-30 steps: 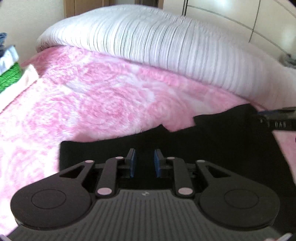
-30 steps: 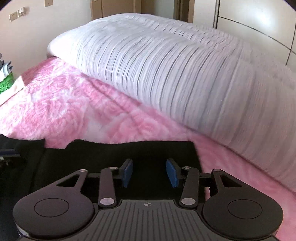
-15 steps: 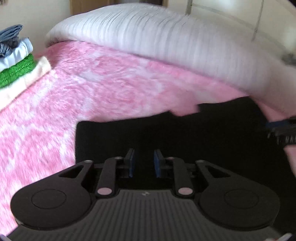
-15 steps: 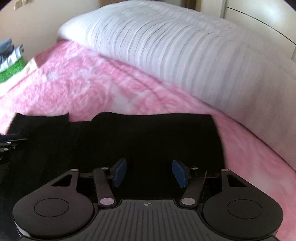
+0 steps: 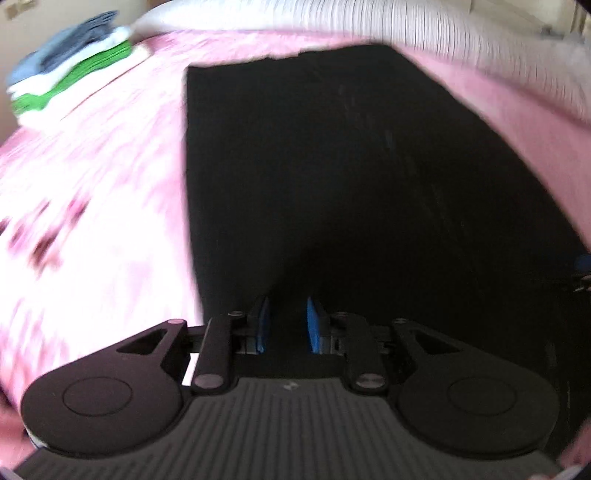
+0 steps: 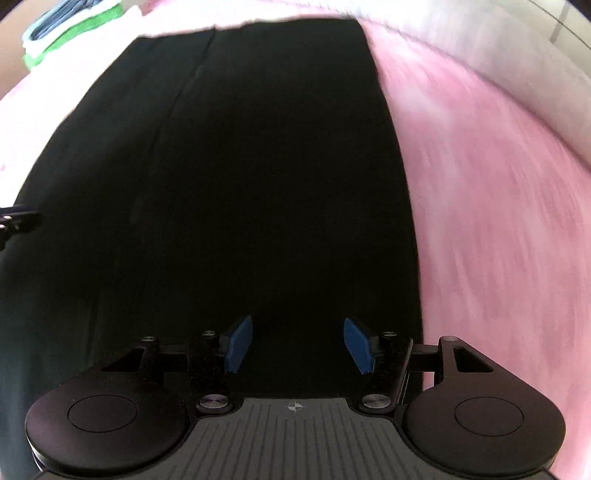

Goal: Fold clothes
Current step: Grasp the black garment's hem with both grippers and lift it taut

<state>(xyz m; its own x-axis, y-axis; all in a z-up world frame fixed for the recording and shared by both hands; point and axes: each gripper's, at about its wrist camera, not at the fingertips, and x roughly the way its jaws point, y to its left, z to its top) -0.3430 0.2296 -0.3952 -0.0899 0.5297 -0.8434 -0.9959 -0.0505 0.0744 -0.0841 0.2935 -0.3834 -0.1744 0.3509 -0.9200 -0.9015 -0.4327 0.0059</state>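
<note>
The left tool (image 5: pixel 286 320) has its blue pads narrowly apart, gripping nothing visible; the right tool (image 6: pixel 298 345) stands wide, empty. Both hang over the black garment (image 6: pixel 240 166), a smooth, flat, long rectangle with a lengthwise seam, on the fluffy pink bed cover (image 6: pixel 480 203). A second ago only its near edge showed. Folded clothes (image 5: pixel 70 85) sit at the far-left corner, beside the ribbed white duvet (image 5: pixel 461 33).
</note>
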